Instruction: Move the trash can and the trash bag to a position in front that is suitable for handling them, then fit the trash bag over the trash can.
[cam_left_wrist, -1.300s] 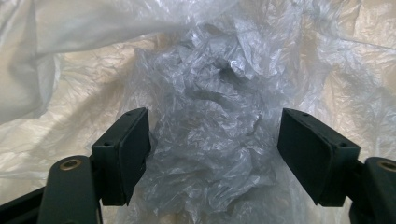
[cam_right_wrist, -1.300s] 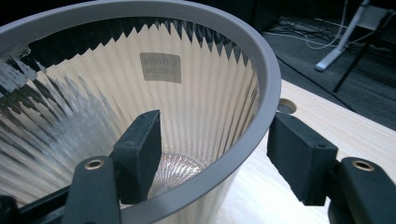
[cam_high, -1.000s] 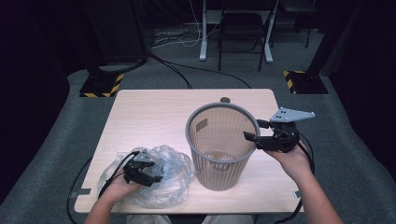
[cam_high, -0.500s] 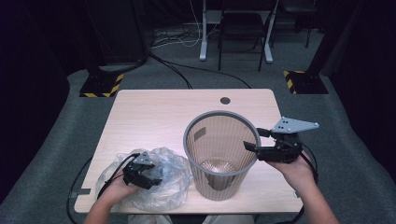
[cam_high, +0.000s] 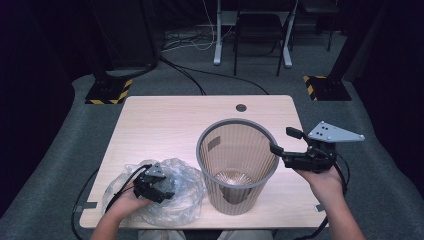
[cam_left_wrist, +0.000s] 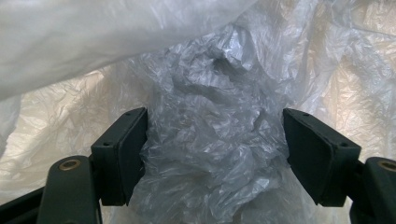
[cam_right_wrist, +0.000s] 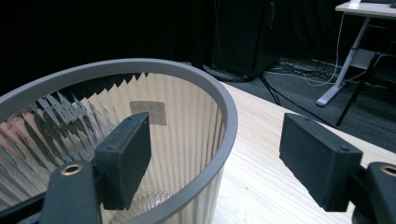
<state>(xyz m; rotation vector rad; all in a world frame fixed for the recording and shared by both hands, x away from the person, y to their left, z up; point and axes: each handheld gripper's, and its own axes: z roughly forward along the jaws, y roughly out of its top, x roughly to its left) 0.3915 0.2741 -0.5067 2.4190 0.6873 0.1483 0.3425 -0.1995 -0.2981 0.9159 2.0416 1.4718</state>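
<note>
At the near left corner of the desk (cam_high: 165, 120) lies a crumpled clear plastic bag (cam_high: 180, 200). The left claw (cam_high: 159, 189) sits on top of the bag, held by the person's left hand (cam_high: 127, 202). In the left gripper view its two black pads (cam_left_wrist: 122, 154) stand wide apart. A bunched-up fold of the bag (cam_left_wrist: 210, 154) lies between them. The left pad looks to be right at the edge of the plastic, and the right pad stands clear of it, so the claw is not squeezing the bag.

Just to the right of the bag stands a round bin (cam_high: 237, 165) with a grey rim and ribbed, see-through sides. It is upright on the near half of the desk. It looks empty inside, and a small label shows on its inner wall.

To the right of the bin is the right claw (cam_high: 284, 142), held in the person's right hand (cam_high: 325, 182). Its jaws have just been opening and now stand wide. In the right gripper view the bin's rim (cam_right_wrist: 219, 102) runs between the two pads, but neither pad presses on it. The left pad is over the inside of the bin and the right pad is outside it, over the desk.

Farther back on the desk is a small round hole (cam_high: 241, 107). Past the desk are dark floor, cables, and the legs of another table (cam_high: 250, 35).
</note>
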